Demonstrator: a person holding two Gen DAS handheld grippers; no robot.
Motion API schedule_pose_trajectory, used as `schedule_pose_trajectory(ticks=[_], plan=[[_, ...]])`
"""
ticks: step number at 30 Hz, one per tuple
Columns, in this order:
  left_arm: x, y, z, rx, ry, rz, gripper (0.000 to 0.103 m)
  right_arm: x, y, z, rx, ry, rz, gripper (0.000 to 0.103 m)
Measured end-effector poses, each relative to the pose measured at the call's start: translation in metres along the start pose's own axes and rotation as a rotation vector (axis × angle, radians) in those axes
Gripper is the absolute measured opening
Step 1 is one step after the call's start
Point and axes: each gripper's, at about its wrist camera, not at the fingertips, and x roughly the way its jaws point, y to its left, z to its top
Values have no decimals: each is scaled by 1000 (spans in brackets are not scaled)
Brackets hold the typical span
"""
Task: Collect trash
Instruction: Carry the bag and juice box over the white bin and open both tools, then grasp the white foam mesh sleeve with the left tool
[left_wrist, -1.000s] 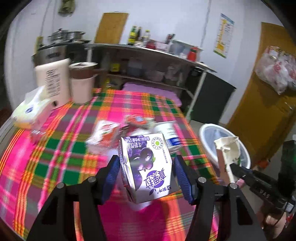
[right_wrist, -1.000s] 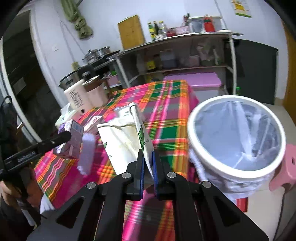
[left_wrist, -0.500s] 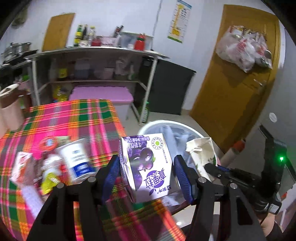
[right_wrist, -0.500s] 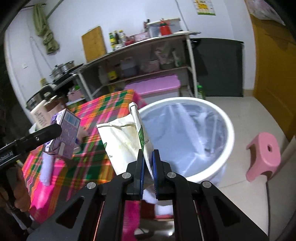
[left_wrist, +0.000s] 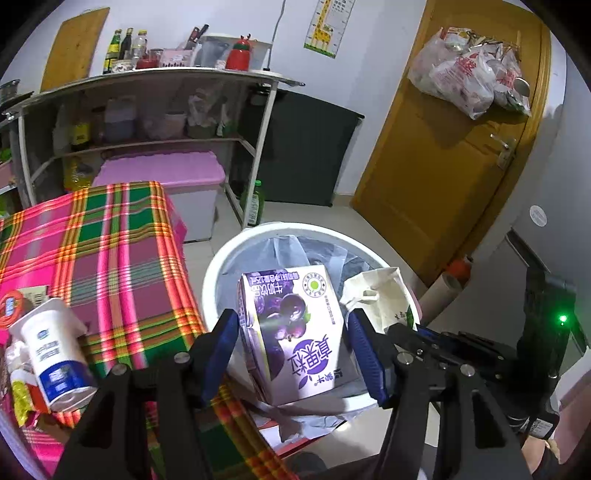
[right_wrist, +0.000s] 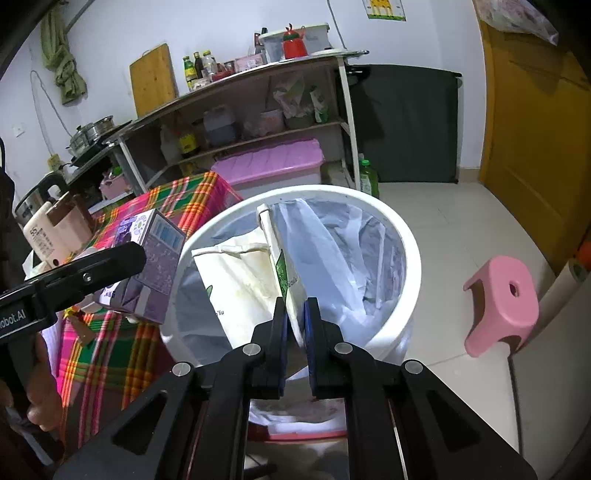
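Over the white bin (left_wrist: 214, 266) hang two pieces of trash, one in each gripper. A purple milk carton (left_wrist: 295, 332) sits between the blue pads of the left gripper (left_wrist: 295, 354), which is clamped on its sides above the bin's near rim. A flattened cream carton (right_wrist: 243, 273) stands upright in the right gripper (right_wrist: 294, 332), whose jaws are easing apart with the carton's edge between them, directly above the plastic liner (right_wrist: 347, 251). Just beside the bin is a table with a pink-and-green plaid cloth (left_wrist: 103, 243), bearing one white yoghurt cup (left_wrist: 55, 350) on its side among wrappers. One pink stool (right_wrist: 502, 299) stands on the pale tiled floor. Behind are a metal shelf (left_wrist: 155, 81) with bottles, a pink-lidded box (right_wrist: 269, 162) and a yellow door (left_wrist: 443, 155).
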Motion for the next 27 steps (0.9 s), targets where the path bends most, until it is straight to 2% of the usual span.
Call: schedule_pose_trajectory(ticks=[5, 12, 19, 27], plan=[[5, 1, -2, -9, 12, -14, 64, 5, -3, 1, 6, 18, -4, 13], [9, 5, -1, -23, 14, -3, 64, 3, -2, 0, 17, 6, -10, 29], [-1, 7, -5, -42, 0, -3, 64, -7, 0, -2, 19, -12, -2, 30], [-30, 9, -13, -51, -40, 23, 64, -29, 11, -12, 14, -34, 27, 30]])
